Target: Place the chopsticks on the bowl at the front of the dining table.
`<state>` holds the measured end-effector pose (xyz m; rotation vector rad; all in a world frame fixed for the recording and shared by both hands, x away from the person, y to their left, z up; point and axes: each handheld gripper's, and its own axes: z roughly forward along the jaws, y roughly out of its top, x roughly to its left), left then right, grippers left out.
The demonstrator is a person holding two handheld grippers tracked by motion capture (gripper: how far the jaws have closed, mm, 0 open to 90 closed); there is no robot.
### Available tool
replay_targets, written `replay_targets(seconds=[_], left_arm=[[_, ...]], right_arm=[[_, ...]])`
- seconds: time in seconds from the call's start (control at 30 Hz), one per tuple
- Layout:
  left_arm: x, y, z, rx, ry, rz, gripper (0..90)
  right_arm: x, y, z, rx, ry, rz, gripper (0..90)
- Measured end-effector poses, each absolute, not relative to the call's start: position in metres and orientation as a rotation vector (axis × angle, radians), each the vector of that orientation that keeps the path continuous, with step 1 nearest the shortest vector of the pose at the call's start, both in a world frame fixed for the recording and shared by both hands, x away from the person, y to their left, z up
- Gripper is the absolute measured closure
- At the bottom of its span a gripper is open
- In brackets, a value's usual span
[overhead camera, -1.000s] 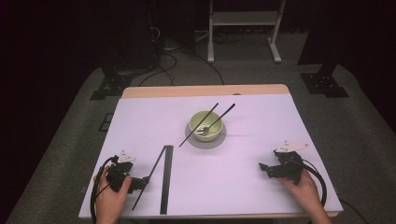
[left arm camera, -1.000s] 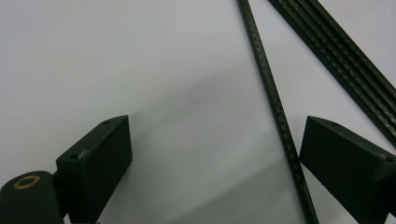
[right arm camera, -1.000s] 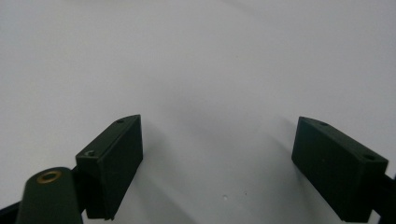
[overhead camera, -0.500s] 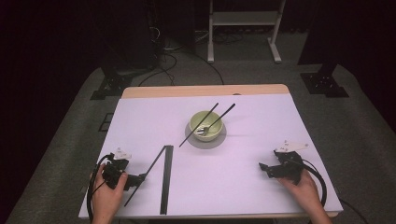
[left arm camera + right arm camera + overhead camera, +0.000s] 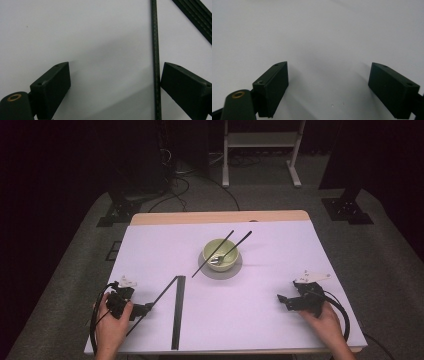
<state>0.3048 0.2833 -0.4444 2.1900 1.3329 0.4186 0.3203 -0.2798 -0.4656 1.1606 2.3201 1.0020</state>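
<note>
A pale green bowl [image 5: 221,254] stands on a grey round mat at the table's middle, with a spoon inside and two black sticks [image 5: 220,251] laid across its rim. A thin black rod [image 5: 155,300] lies slanted beside a flat black strip [image 5: 178,312] at the front left. My left gripper [image 5: 148,308] rests on the table by the rod's near part, open. In the left gripper view my left gripper [image 5: 115,68] has the rod [image 5: 156,62] lying between its jaws, close to the right one, with the strip [image 5: 195,15] beyond. My right gripper [image 5: 283,301] sits at the front right, open over bare table [image 5: 329,65].
The white table top [image 5: 300,250] ends in a wooden edge at the back. Beyond it are dark floor, cables and a white stand leg [image 5: 260,140]. Each gripper's cable loops near the table's front corners.
My left gripper has slid slightly to the left and back along the table. The right gripper and the bowl have stayed put.
</note>
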Motion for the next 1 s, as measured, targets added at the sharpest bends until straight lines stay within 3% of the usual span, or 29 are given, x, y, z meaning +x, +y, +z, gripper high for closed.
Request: replay_targets(seconds=[1.0], left_arm=[[0.307, 0.27, -0.43, 2.161, 1.319, 0.4, 8.3]], right_arm=[[0.32, -0.28, -0.466, 1.16, 2.32, 1.002, 15.2]])
